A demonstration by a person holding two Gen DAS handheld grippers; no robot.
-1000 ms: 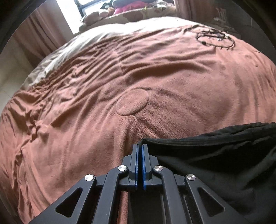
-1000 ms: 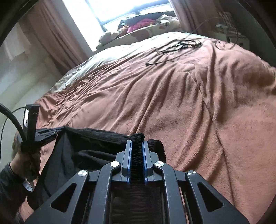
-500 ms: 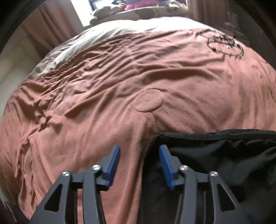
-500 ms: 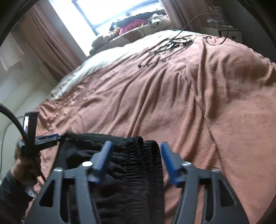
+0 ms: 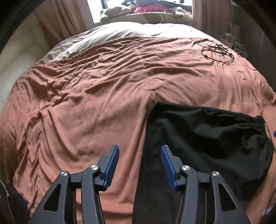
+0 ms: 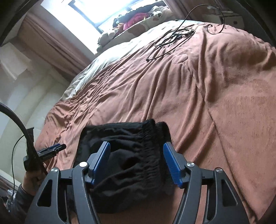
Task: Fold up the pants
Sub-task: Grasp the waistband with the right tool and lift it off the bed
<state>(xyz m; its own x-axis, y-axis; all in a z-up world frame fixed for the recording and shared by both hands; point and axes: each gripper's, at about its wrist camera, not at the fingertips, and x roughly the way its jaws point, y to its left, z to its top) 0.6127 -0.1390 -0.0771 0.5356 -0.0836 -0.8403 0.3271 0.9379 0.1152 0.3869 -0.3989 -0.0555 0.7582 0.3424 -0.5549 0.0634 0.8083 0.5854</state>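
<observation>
The black pants [image 5: 198,137] lie folded on the brown blanket [image 5: 86,103], to the right in the left wrist view. My left gripper [image 5: 139,146] hovers open above their left edge, and its blue pads touch nothing. In the right wrist view the pants [image 6: 124,136] show their gathered elastic waistband [image 6: 150,134] on the right side. My right gripper [image 6: 136,143] hangs open over that waistband, clear of the cloth. The left gripper [image 6: 53,149] also shows at the left there, held by a hand [image 6: 32,177], beside the pants.
A tangle of black cables [image 5: 217,53] lies at the far right of the bed, also seen as cables [image 6: 172,36] from the right wrist. A pale sheet [image 5: 120,32] covers the head end. Stuffed toys [image 5: 117,12] sit on the window ledge. A padded wall [image 6: 25,103] runs along the left.
Both grippers were shut on the pants' edge a second ago; both have opened and let go. Both hands drew back and up, the left one more. The pants now rest on the blanket.
</observation>
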